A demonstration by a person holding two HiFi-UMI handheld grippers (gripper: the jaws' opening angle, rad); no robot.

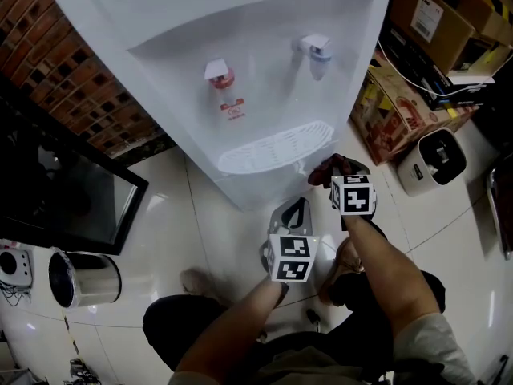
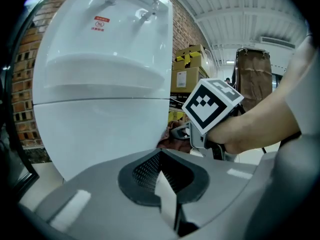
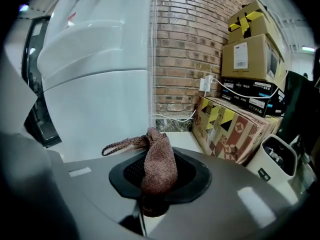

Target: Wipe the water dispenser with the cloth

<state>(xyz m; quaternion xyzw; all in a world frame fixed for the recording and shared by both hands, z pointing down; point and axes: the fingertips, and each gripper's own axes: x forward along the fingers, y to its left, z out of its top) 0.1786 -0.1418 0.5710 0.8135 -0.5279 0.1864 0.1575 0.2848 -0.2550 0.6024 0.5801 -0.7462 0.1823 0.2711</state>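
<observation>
Brown cloth (image 3: pixel 159 164), pinched between the jaws of the right gripper (image 1: pixel 345 173), sits just off the water dispenser (image 1: pixel 240 70) near its lower front, left gripper (image 1: pixel 292 212) pressed together and empty, so the wiping looks yet to start.

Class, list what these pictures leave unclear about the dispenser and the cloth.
Water dispenser: top cut off by the head view's upper edge.
Red label: print too small in every view.
Cloth: lower part hidden inside the right gripper; full size unknown.
</observation>
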